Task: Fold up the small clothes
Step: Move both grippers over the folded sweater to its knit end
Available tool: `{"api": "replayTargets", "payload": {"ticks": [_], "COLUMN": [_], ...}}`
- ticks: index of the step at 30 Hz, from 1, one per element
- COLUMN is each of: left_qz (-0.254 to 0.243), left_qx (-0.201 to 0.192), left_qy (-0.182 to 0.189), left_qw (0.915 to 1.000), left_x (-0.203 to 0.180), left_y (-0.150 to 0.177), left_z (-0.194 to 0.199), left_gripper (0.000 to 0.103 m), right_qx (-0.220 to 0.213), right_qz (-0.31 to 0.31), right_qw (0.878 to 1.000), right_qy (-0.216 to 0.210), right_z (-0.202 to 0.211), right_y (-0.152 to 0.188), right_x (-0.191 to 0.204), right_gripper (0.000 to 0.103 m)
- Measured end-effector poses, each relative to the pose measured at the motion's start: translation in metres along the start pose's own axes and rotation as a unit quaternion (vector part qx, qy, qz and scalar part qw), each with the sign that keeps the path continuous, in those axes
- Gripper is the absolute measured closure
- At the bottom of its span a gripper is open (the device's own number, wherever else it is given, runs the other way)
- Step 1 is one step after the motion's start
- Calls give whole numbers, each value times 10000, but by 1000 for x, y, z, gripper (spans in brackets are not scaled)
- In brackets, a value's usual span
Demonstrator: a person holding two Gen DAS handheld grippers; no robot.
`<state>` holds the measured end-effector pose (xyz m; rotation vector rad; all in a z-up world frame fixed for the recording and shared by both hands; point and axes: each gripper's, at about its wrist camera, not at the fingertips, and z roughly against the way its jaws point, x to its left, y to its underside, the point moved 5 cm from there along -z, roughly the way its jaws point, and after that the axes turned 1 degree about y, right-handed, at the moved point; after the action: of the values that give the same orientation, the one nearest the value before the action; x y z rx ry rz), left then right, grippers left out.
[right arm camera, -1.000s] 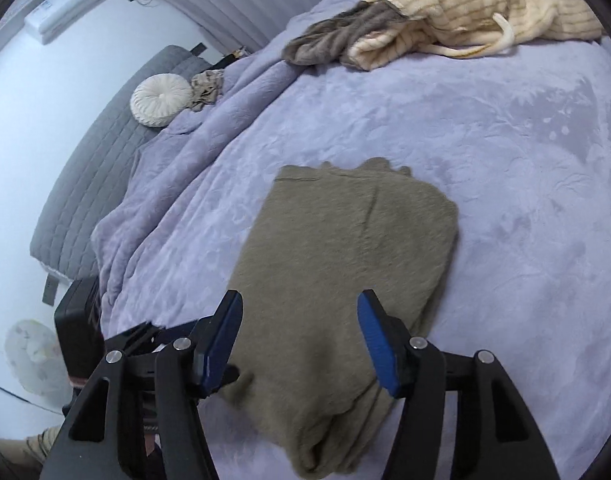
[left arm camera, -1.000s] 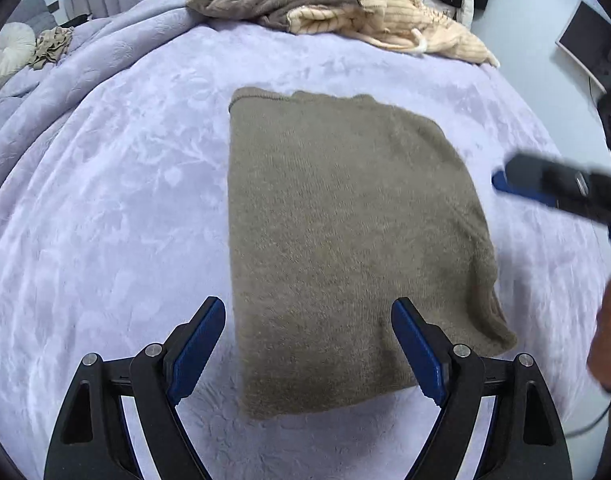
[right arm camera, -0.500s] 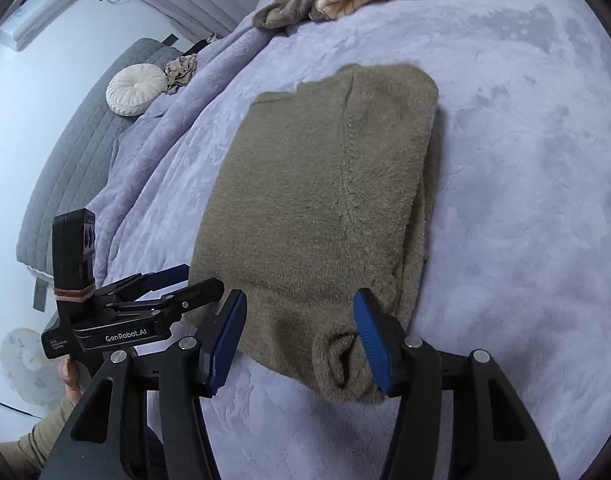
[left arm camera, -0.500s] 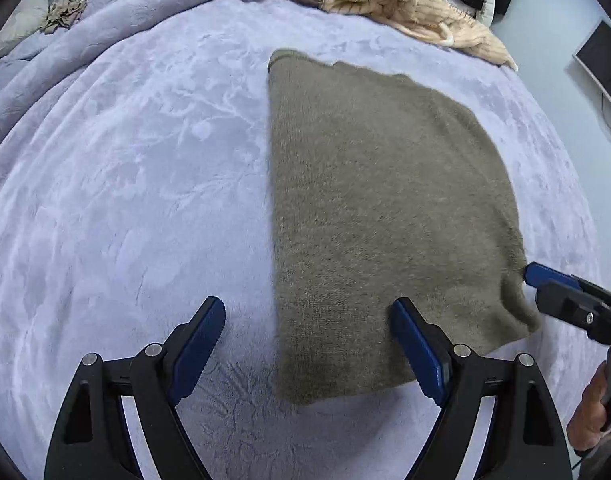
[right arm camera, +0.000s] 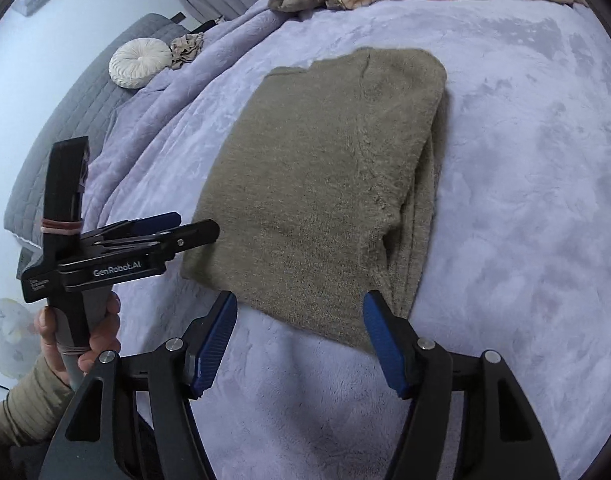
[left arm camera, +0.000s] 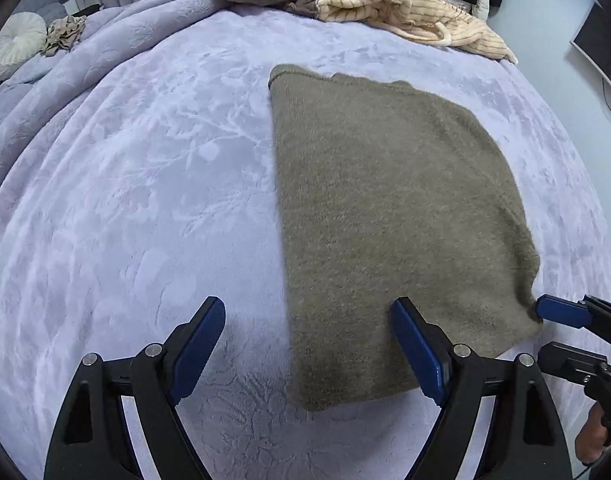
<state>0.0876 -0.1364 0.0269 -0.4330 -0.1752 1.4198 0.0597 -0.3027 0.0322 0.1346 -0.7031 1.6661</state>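
A: Bed (left arm camera: 145, 200), lavender blanket. Olive knit sweater (left arm camera: 385, 220), already folded to a rectangle, lies mid-bed, long axis running near to far.

B: Relation to the tools?

A: Near short edge lies just ahead of both. Left tool (left arm camera: 309, 352) straddles the near-left corner, jaws wide, nothing gripped. Right tool (right arm camera: 299, 340) stands over the near-right corner, jaws opening, the hem between them but not pinched. Neither is clearly nearer. Likely next: fold the near edge towards the far one.

B: Writing?

A: "GenRobot.AI" on the left tool's body, right wrist view. A smaller label beside it is unreadable.
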Motion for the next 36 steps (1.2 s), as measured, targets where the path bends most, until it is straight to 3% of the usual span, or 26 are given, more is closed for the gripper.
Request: {"api": "replayTargets", "payload": {"ticks": [6,13,17,19,22,25,28,31,36], "left_qz": [-247,-160,-114,-9,347,593,580,485,306], "left_qx": [-165,100,234,329,538,375,279,280,441], "left_qy": [-213,-249,-155,-160,215,581,766,771,924], "left_qw": [9993,9995,9995,9993,9977,9958,9950,9954,9943], "left_x": [-9,-4,-5,-2,8,25,43,57,42], "left_y": [-34,-68,-83,-93,-104,-108,-100,-83,-55], "left_z": [-2,-43,-66,-77,-82,-61,-39,-25,-28], "left_gripper": [17,17,16,2,2,2,2,2,2], "right_qx": [-524,78,73,10,10,-316,-547,-639,-777], "right_qz": [613,383,219,187,-11,-270,-316,-531,-613], "right_qw": [9962,9977,9973,9969,9967,9962,9916,9904,9909], "right_qy": [333,561,691,766,815,767,1126,1104,914], "right_z": [27,-37,-60,-63,-63,-38,-6,24,44], "right_y": [-46,-103,-127,-139,-150,-148,-131,-105,-72], "right_x": [17,-28,-51,-58,-67,-67,-76,-89,-82], "right_gripper": [27,27,27,27,28,27,22,22,22]}}
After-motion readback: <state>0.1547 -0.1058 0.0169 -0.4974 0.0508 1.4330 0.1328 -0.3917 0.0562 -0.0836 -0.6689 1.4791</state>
